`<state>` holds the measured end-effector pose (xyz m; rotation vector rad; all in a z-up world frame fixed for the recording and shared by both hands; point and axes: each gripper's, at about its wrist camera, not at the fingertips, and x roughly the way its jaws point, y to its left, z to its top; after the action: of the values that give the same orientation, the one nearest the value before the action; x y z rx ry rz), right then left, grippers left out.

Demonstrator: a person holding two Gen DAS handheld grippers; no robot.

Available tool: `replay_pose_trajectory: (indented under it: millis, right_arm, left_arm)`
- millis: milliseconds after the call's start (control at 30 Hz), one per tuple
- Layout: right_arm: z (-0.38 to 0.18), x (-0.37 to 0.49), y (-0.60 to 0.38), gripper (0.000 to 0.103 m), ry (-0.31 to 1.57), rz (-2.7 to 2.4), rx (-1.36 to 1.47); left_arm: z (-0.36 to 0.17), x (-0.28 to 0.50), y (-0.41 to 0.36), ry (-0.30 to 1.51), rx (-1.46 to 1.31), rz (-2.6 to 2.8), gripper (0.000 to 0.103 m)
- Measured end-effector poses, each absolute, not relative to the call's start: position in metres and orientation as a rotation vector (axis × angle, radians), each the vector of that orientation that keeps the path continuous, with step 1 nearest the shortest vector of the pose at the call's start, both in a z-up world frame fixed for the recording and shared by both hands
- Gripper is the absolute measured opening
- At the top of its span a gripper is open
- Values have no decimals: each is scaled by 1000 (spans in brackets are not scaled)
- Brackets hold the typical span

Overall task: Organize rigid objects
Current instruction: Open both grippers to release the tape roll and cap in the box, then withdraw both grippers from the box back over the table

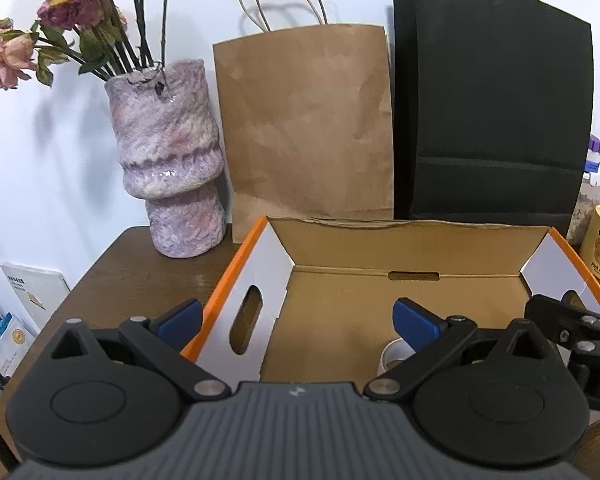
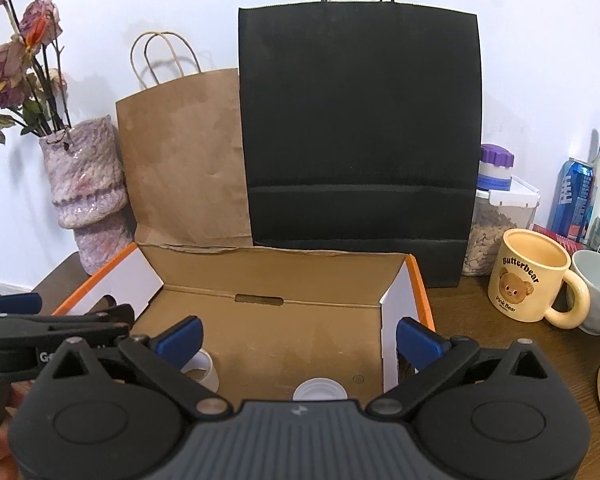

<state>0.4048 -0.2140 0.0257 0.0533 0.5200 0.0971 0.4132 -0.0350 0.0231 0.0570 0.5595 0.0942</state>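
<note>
Both claws spread wide and empty: left gripper [image 1: 298, 316], right gripper [image 2: 300, 338]. Low inside the cardboard box [image 2: 268, 264], a white cup [image 2: 202, 370] and a white lid [image 2: 320, 391]. Best to lift straight, clear of the orange rim [image 2: 420, 292]. Further right, the yellow mug [image 2: 530, 276], with open table around.

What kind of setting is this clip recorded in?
Probably a home, at a wooden side table against a white wall. Signs: a vase of dried roses, a bear-print mug, drink containers and paper shopping bags behind an open cardboard box.
</note>
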Motion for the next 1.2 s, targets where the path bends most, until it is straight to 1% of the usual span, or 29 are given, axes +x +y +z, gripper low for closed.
replay_pose_trajectory:
  millis: [733,1200]
  right_arm:
    - [64,331,-213,103,380,140,28]
    - [69,272,-208,103,342,164,0]
  left_arm:
    - [57,347,-20,474,53,98,103]
    - [64,290,-13,456,48,95,103]
